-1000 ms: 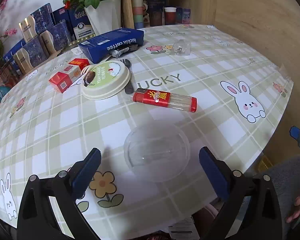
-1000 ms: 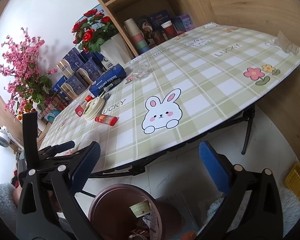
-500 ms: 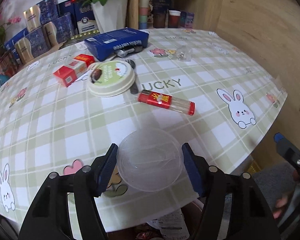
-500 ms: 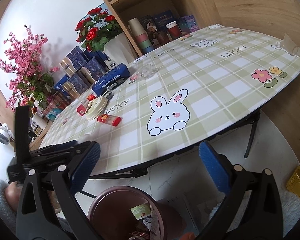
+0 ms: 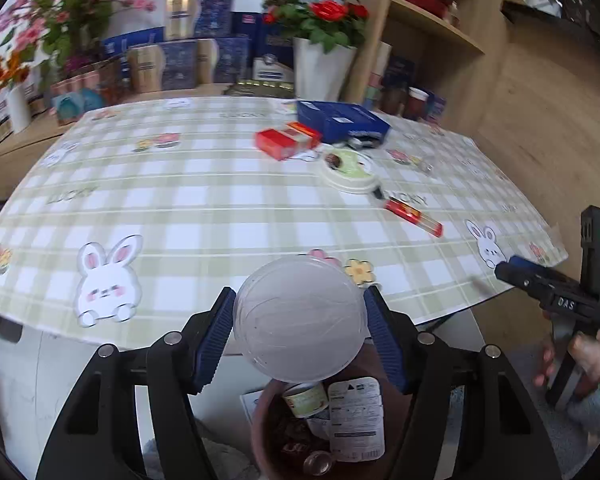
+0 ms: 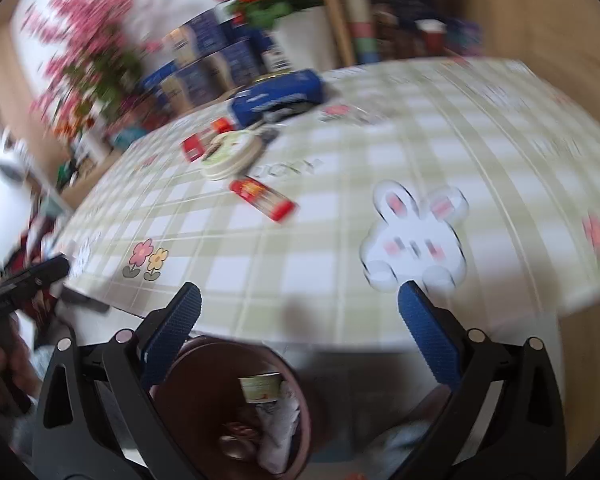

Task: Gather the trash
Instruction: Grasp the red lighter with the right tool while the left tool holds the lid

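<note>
My left gripper [image 5: 300,320] is shut on a clear plastic lid [image 5: 299,318], held off the table edge above a brown trash bin [image 5: 268,436] that holds cups and paper. My right gripper [image 6: 298,328] is open and empty, just off the table's front edge and above the same bin [image 6: 300,420]. On the table lie a red tube [image 5: 413,216], also in the right wrist view [image 6: 265,196], a round cream lid [image 5: 350,169], a red box [image 5: 286,142] and a blue box [image 5: 342,124]. The right wrist view is blurred.
The checked table [image 5: 188,208] is backed by flower pots [image 5: 324,64], boxes and a wooden shelf [image 5: 432,24]. A crumpled clear wrapper [image 5: 422,165] lies at the far right. The right gripper's handle [image 5: 564,300] shows at the right of the left wrist view.
My left gripper has closed on the clear lid, lifted it off the table and pulled back over the bin. My right gripper has swung in towards the table edge.
</note>
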